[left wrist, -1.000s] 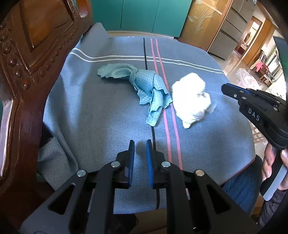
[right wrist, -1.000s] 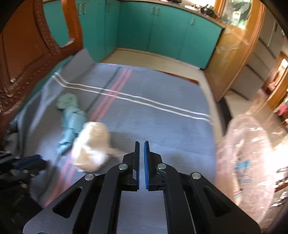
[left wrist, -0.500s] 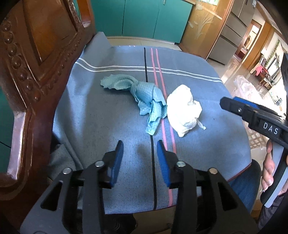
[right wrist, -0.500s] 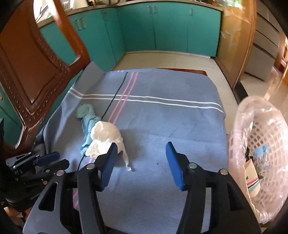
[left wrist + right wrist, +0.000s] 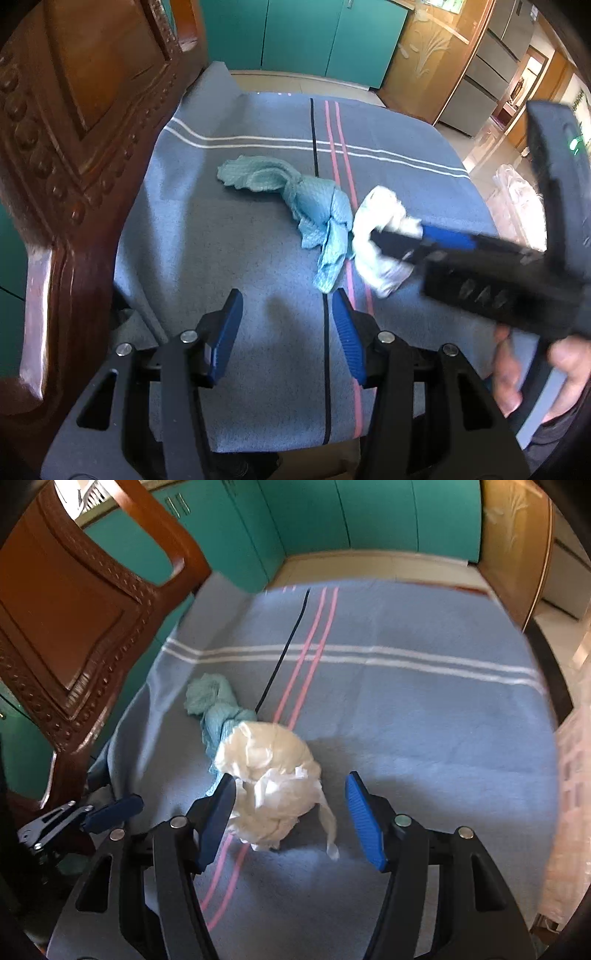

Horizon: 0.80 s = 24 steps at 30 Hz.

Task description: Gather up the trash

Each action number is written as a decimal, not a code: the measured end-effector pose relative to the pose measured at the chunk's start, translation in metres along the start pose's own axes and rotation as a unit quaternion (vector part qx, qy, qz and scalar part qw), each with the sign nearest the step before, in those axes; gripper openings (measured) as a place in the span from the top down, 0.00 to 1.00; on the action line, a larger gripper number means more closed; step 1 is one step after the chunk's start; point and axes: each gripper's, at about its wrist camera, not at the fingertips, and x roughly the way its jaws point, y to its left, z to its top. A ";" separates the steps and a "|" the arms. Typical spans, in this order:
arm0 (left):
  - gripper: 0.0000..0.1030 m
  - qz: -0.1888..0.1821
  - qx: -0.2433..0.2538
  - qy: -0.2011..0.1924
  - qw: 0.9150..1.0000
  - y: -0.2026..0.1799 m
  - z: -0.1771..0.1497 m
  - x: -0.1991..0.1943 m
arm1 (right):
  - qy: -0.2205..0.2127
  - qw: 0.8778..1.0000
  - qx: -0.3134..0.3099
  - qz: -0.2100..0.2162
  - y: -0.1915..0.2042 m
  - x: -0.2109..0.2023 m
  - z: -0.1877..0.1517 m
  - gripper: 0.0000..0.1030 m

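A crumpled white tissue wad [image 5: 269, 775] lies on a blue striped cloth [image 5: 406, 738] over a chair seat, touching a crumpled teal paper towel [image 5: 214, 709]. My right gripper [image 5: 291, 790] is open, its jaws on either side of the wad's near end, not closed on it. In the left wrist view the wad [image 5: 376, 236] and the towel [image 5: 306, 195] lie ahead, and the right gripper [image 5: 406, 240] reaches in over the wad. My left gripper [image 5: 284, 314] is open and empty, low over the cloth [image 5: 221, 240], short of the towel.
A carved wooden chair back [image 5: 74, 129] rises on the left. A white basket lined with clear plastic [image 5: 569, 794] stands past the seat's right edge. Teal cabinets [image 5: 332, 517] stand behind. My left gripper also shows at lower left in the right wrist view [image 5: 110, 808].
Both grippers went from shut to open. The right gripper moved in from the right and down until its jaws straddle the white wad. The left gripper edged forward.
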 end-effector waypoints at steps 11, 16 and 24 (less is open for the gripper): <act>0.22 -0.020 -0.052 -0.015 0.998 -0.008 0.051 0.023 | -0.066 0.996 0.010 -0.066 -0.041 -0.059 -0.015 0.70; 0.18 -0.003 -0.024 0.003 1.000 -0.035 0.063 0.051 | -0.070 0.993 0.011 -0.098 -0.060 -0.079 -0.032 0.70; 0.38 0.056 0.014 -0.006 0.998 -0.057 0.056 0.068 | -0.071 0.992 0.006 -0.100 -0.069 -0.082 -0.043 0.69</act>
